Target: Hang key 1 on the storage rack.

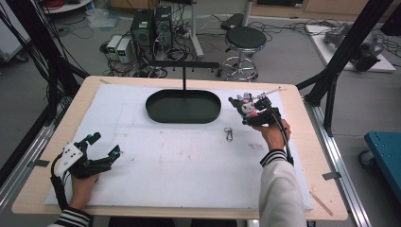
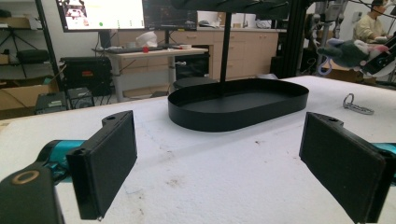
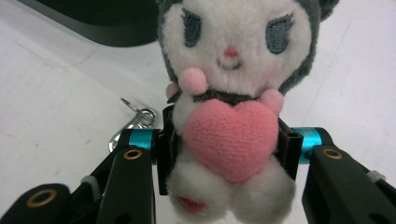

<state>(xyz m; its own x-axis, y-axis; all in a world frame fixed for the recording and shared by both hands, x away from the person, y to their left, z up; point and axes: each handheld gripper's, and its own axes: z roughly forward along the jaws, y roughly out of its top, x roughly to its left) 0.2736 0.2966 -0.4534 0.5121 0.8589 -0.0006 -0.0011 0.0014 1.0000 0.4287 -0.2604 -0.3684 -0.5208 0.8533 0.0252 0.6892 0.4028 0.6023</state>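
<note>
Carrying step in hand, by the look of it: right tool (image 1: 254,115) clamped on the plush toy (image 1: 247,106), pads pressed into its white body at either side of the pink heart, seen close in the right gripper view (image 3: 232,116). Toy lifted clear of the white mat (image 1: 165,161), held near the right end of the black oval tray (image 1: 183,107) and just apart from its rim. Thin metal rod or tag sticking out past the toy toward the far right corner; too small to tell what it is.

Left tool (image 1: 105,145) resting low at the near left of the counter (image 1: 302,118), jaws spread wide with nothing between them, pointed toward the tray (image 2: 238,105).

Metal clip (image 1: 229,134) lying loose on the mat, in front of the tray and left of the right hand (image 1: 272,135).

Next move, judged from the layout: swing the toy leftward over the tray wall, or up toward the crossbar (image 1: 183,64) on the stand's post if hanging is meant; cannot tell which. Either way, calls for clearing the rim and keeping the squeeze steady on the soft body
</note>
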